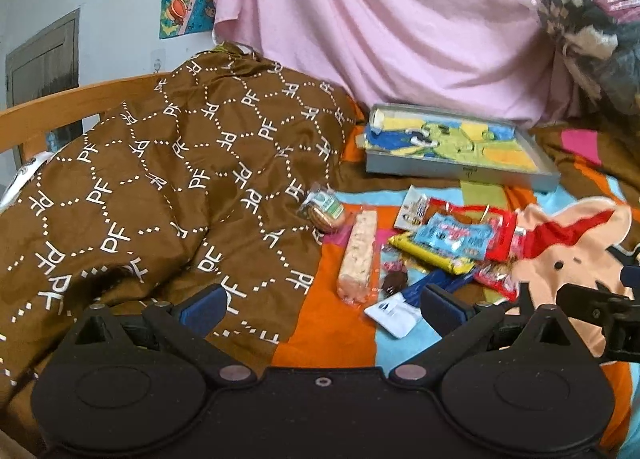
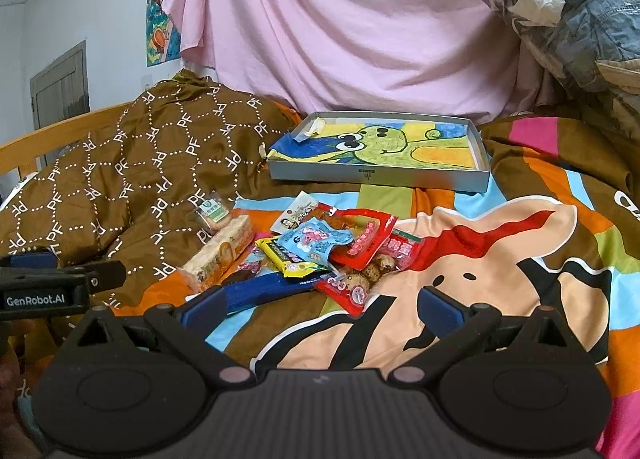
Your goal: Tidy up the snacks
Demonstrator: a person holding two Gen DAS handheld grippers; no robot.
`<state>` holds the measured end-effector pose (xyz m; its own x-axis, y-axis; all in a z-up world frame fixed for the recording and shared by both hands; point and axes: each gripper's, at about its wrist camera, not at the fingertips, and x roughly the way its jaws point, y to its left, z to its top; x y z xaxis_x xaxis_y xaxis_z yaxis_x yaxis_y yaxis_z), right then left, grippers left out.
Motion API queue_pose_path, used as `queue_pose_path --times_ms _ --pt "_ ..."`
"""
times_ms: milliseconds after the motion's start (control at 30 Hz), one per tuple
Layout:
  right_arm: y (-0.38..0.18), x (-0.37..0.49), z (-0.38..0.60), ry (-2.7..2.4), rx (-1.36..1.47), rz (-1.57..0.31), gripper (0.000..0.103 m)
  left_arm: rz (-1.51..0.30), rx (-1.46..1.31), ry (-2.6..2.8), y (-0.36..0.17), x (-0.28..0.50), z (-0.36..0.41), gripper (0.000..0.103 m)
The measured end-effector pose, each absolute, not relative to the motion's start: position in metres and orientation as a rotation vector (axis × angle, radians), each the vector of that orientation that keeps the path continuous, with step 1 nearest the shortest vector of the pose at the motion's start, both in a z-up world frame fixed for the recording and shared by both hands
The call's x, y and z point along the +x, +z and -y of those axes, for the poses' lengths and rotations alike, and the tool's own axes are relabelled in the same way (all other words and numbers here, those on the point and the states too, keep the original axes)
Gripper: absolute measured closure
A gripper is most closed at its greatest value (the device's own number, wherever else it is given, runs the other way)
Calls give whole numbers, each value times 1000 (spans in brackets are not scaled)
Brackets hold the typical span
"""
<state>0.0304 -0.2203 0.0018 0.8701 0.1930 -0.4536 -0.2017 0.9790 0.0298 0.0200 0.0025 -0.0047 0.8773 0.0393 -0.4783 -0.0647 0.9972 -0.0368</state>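
Risk: the snacks (image 2: 316,255) lie in a loose overlapping heap on the soft bedspread (image 2: 500,279). A grab at the blue pack (image 2: 316,239) could catch the yellow pack (image 2: 292,259) or red pouch (image 2: 368,239) under it and drag the heap. Crinkly film may slip from the pads. The bedding gives under pressure, so a low approach may pinch cloth. The tray (image 2: 380,175) sits beyond the heap on uneven bedding and may tip when loaded.

The long cracker pack (image 1: 358,255) lies apart on the heap's left, beside the brown quilt (image 1: 160,179); probably the easiest first pick.

Left gripper (image 1: 320,303): jaws wide apart, empty, touching nothing, short of the heap.
Right gripper (image 2: 320,307): jaws wide apart, empty, just short of the egg pouch (image 2: 356,283).
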Motion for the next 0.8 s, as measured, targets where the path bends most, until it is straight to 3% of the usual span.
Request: queue_pose_path --times_ms 800 --pt "-17 106 217 353 -277 -541 0 -617 46 -137 -23 168 3 1"
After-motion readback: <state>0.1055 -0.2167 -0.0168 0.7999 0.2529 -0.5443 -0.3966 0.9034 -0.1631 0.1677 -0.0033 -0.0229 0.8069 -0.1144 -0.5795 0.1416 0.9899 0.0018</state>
